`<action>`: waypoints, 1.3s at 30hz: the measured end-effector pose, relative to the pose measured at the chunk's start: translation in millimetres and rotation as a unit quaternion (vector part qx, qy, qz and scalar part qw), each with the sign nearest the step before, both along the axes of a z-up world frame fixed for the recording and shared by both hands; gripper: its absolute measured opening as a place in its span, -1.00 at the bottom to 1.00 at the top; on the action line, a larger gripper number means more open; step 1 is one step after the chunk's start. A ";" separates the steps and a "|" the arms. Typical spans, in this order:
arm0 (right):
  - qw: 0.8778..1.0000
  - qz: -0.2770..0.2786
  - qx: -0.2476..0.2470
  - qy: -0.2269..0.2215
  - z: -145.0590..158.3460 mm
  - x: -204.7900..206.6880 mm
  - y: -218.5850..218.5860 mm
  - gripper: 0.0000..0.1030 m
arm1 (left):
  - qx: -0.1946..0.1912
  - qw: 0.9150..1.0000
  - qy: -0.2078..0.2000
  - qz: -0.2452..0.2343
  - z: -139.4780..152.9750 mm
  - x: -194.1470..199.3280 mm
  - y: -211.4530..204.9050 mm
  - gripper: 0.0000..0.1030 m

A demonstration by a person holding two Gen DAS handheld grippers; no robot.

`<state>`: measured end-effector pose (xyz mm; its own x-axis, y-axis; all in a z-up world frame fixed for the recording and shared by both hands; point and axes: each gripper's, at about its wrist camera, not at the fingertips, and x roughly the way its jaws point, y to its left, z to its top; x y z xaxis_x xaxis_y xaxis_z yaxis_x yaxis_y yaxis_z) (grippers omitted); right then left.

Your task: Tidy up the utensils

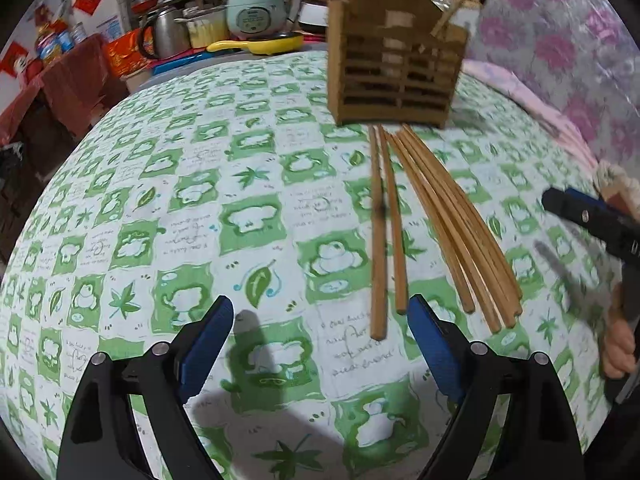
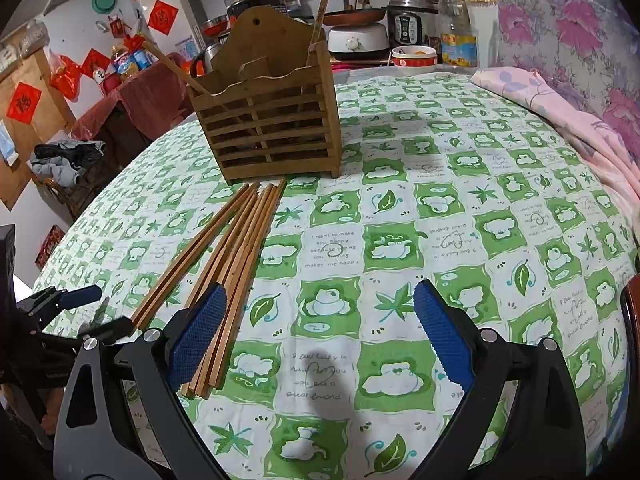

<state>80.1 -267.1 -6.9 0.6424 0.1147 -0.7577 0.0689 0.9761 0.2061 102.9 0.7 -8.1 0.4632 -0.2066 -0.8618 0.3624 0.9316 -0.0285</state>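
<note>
Right wrist view shows the table point(image 2: 460, 200) filling most of the frame, covered in a green-and-white checked cloth printed with bears and leaves. At upper centre stands the slatted wooden holder point(image 2: 272, 124), upright, with two chopsticks already leaning out of its compartments. The loose chopsticks point(image 2: 236, 248) lie in a fanned bundle on the cloth, their far tips just beside the holder's base and their near ends at lower left. Judging from this, the task is barely begun: two sticks are stowed and most of them are left to be picked up and placed.

The right gripper point(image 2: 320, 336) hovers low over the cloth, jaws spread wide and holding nothing; its left pad overlaps the bundle's near ends in the picture. In the left wrist view the left gripper point(image 1: 320, 344) is likewise released and empty, near the ends of two separate sticks.

Behind the table, along the upper edge, sit rice cookers, bottles, a bowl and red paper decorations; a floral cloth hangs at upper right.
</note>
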 end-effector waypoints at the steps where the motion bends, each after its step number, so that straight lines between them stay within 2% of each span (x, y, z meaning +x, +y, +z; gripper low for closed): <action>1: 1.000 0.000 0.000 0.000 -0.6 0.0 0.0 0.78 | 0.010 1.000 0.000 -0.008 -1.1 -1.7 -3.3 0.69; 6: 1.000 0.000 0.000 0.001 -0.9 -0.2 0.0 0.78 | 0.062 0.998 -0.014 -0.008 -6.4 -3.8 -1.7 0.69; 10: 1.000 0.001 -0.008 -0.002 -0.8 -0.8 2.4 0.78 | 0.068 0.997 -0.016 0.017 -6.7 6.4 7.8 0.68; 16: 1.000 -0.002 -0.018 -0.004 -0.2 -0.6 4.2 0.78 | 0.102 0.993 -0.050 -0.009 -4.0 -0.8 -10.6 0.43; 18: 1.000 -0.001 -0.021 -0.008 0.5 -1.1 5.1 0.78 | 0.104 0.993 -0.055 -0.018 -4.0 -1.7 -14.7 0.29; 19: 1.000 0.000 -0.024 -0.010 1.2 -1.8 6.3 0.77 | 0.097 0.994 -0.052 -0.025 -3.7 -1.6 -15.2 0.09; 20: 1.000 0.000 -0.026 -0.012 1.8 -2.1 7.0 0.77 | 0.087 0.995 -0.047 -0.032 -3.9 -1.1 -15.4 -0.19; 21: 0.999 0.001 -0.028 -0.015 2.4 -2.6 7.6 0.76 | 0.075 0.996 -0.041 -0.037 -3.3 -1.5 -14.2 -0.37; 22: 0.999 0.001 -0.030 -0.018 3.4 -3.3 7.9 0.75 | 0.069 0.996 -0.038 -0.038 -3.5 -1.9 -14.0 -0.76; 23: 0.999 0.002 -0.030 -0.022 4.7 -4.0 8.0 0.72 | 0.067 0.996 -0.036 -0.039 -4.0 -2.0 -14.3 -0.84; 25: 0.999 0.006 -0.026 -0.027 6.1 -5.1 8.4 0.63 | 0.061 0.997 -0.039 -0.031 -2.6 -0.8 -11.7 -0.85; 28: 0.999 0.022 -0.014 -0.019 3.8 -4.4 10.6 0.39 | 0.040 0.999 -0.026 -0.005 -1.7 6.5 -1.1 -0.83; 30: 0.999 0.038 -0.004 -0.013 2.1 -5.6 14.4 0.21 | 0.028 0.999 -0.017 0.014 -1.9 12.1 7.1 -0.80; 32: 0.998 0.068 -0.001 -0.007 0.5 -9.7 23.9 0.14 | 0.014 0.999 -0.005 0.028 -2.6 16.8 14.7 -0.77; 37: 0.989 0.132 -0.069 0.026 -11.1 -23.7 60.9 -0.10 | 0.017 0.999 -0.005 0.032 -2.4 17.9 16.3 -0.74; 39: 0.986 0.139 -0.090 0.026 -11.3 -27.8 67.8 -0.16 | 0.021 0.999 -0.008 0.030 -2.6 17.2 15.4 -0.74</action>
